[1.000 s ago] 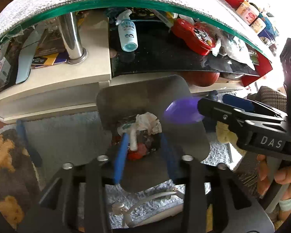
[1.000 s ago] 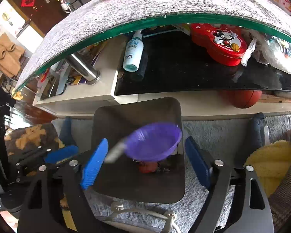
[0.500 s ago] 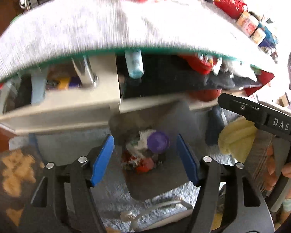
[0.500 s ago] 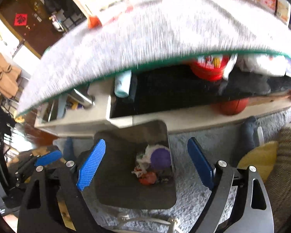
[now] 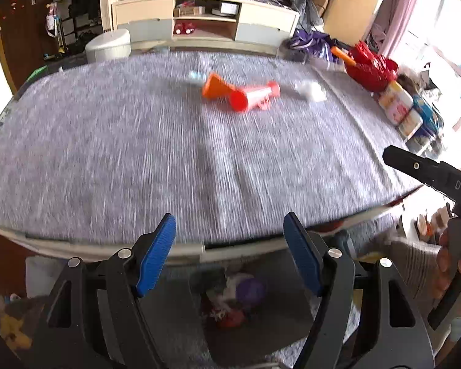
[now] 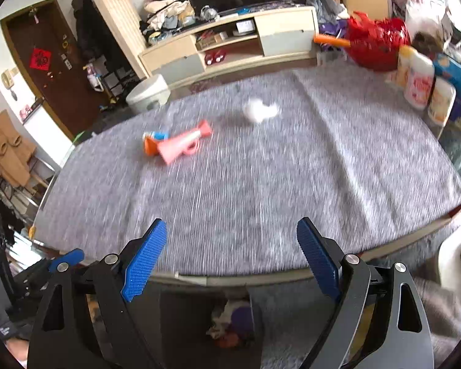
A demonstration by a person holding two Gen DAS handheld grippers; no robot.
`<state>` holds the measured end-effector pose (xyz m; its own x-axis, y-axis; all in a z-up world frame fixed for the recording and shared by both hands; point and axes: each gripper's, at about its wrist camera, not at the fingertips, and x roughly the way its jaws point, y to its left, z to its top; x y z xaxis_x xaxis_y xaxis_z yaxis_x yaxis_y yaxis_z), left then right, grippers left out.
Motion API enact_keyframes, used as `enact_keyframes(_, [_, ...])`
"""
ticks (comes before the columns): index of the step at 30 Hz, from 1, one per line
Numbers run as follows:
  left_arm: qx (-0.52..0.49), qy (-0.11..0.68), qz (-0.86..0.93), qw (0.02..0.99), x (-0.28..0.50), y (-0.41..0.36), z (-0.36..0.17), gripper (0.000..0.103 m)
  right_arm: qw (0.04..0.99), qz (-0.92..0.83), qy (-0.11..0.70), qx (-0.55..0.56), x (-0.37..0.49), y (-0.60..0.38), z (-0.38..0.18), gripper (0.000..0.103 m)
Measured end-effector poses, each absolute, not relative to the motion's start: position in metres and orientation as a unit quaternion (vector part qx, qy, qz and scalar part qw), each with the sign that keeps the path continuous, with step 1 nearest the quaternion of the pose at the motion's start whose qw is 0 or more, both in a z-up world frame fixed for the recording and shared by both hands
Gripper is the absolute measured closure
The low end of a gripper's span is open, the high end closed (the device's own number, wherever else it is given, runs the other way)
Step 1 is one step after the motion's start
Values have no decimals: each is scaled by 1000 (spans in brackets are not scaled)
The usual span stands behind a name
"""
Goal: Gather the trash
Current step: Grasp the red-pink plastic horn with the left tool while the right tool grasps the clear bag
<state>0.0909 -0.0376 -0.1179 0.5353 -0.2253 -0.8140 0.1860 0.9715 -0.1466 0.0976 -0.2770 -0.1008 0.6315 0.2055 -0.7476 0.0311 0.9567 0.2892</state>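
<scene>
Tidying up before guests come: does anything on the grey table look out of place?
Yes. A crumpled white wad lies loose mid-table, and a pink toy horn lies on its side against an orange cone. Motion blur hides finer detail.

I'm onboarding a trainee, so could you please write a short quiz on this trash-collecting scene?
1. True or false: the right tongs hold a purple bowl.
2. What white trash lies on the table beyond the pink horn?
3. Where is the purple bowl? A) on the table B) in the bin C) in the left tongs

Key: 1 false; 2 a crumpled tissue; 3 B.
</scene>
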Motion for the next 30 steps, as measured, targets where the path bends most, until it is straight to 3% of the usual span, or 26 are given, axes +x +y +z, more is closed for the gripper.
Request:
enact_keyframes(19, [-2, 457, -168, 873, 213, -81, -113, 36, 895, 2, 424, 140, 225, -306, -122, 17])
enact_keyframes(30, [25, 458, -218, 861, 274, -121, -130, 36, 889, -3, 438, 135, 276, -307, -146, 25])
